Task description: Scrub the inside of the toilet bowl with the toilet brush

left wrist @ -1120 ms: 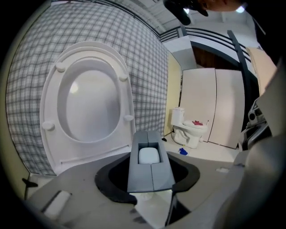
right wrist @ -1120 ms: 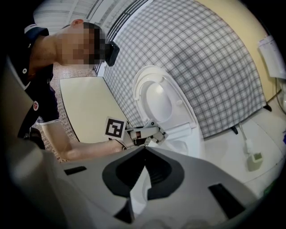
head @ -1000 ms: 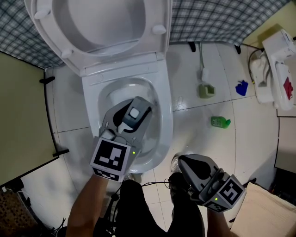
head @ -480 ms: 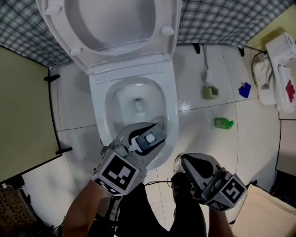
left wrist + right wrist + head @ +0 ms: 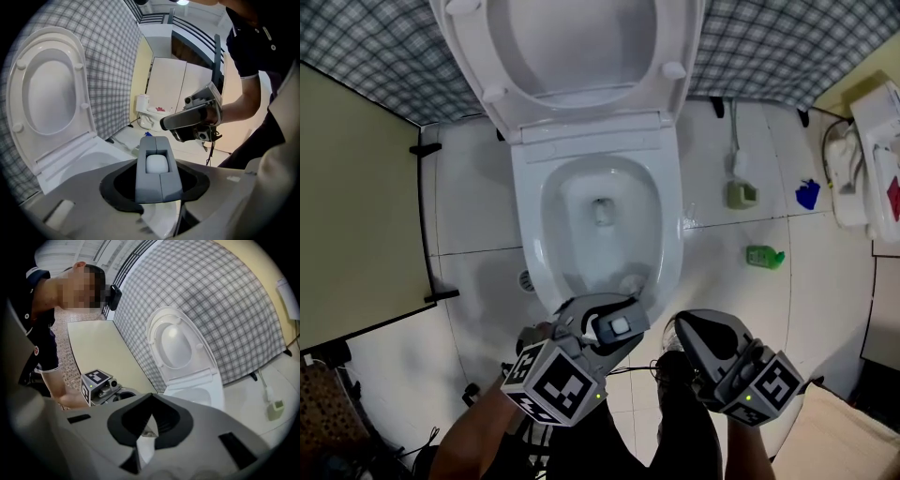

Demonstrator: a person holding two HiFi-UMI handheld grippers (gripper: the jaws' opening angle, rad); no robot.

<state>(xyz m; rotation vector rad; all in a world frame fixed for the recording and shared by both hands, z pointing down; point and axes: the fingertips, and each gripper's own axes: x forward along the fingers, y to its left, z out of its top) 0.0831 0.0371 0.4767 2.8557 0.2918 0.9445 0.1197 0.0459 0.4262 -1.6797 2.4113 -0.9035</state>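
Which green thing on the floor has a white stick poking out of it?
The pale green holder, beside the blue thing. A white stick rises from it. The brighter green bottle has no stick.

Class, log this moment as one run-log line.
left gripper: jaws on grey handle, by toilet bowl front | right gripper: jaws together, empty | seat up

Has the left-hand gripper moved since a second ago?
Yes. The left gripper has drawn back from over the toilet bowl to its front rim, toward the person.
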